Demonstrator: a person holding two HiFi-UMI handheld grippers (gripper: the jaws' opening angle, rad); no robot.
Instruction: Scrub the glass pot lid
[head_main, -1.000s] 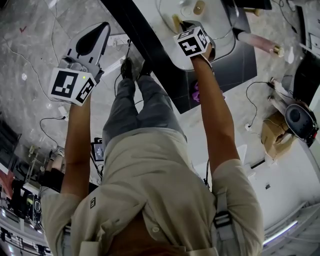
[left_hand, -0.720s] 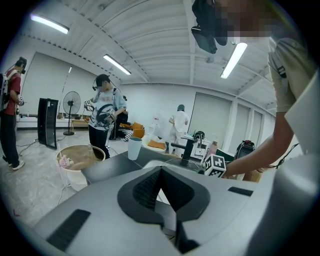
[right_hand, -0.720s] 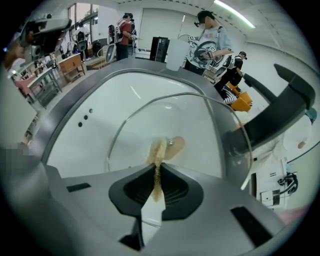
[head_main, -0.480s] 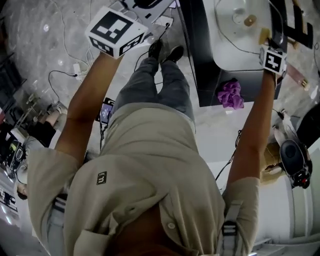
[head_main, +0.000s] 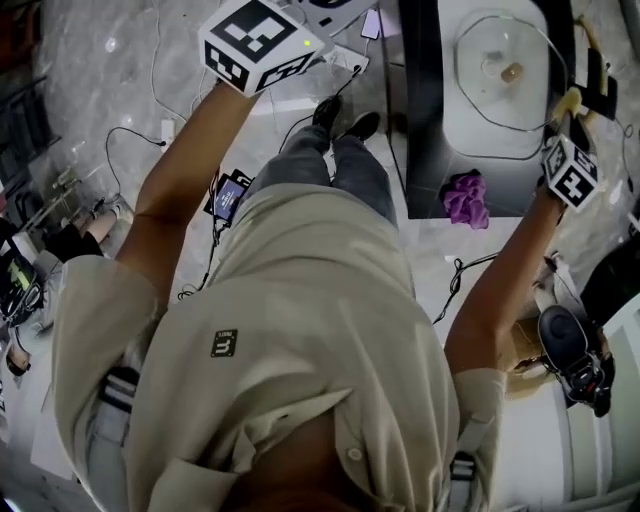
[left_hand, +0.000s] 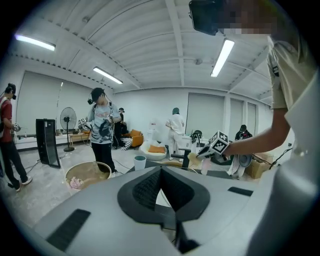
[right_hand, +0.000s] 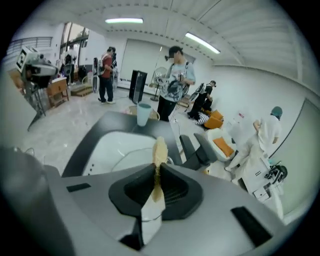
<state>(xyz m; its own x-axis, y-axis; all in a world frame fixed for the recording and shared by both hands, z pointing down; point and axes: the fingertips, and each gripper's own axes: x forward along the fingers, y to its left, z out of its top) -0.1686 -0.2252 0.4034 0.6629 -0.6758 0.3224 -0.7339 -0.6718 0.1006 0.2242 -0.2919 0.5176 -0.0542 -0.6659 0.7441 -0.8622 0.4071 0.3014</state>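
Glass pot lid (head_main: 505, 72) lies in the sink (head_main: 468, 140), just ahead of our nearer right gripper (right_hand: 156, 175), whose jaws clamp a sponge (right_hand: 159, 150). Our left gripper (left_hand: 161, 175), jaws together, is raised well apart.

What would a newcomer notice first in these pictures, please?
The right hand-held gripper clamps a yellow sponge by the white basin, where the glass pot lid lies. A purple cloth sits just beside that basin, and the left hand-held gripper is held high, jaws together on nothing.
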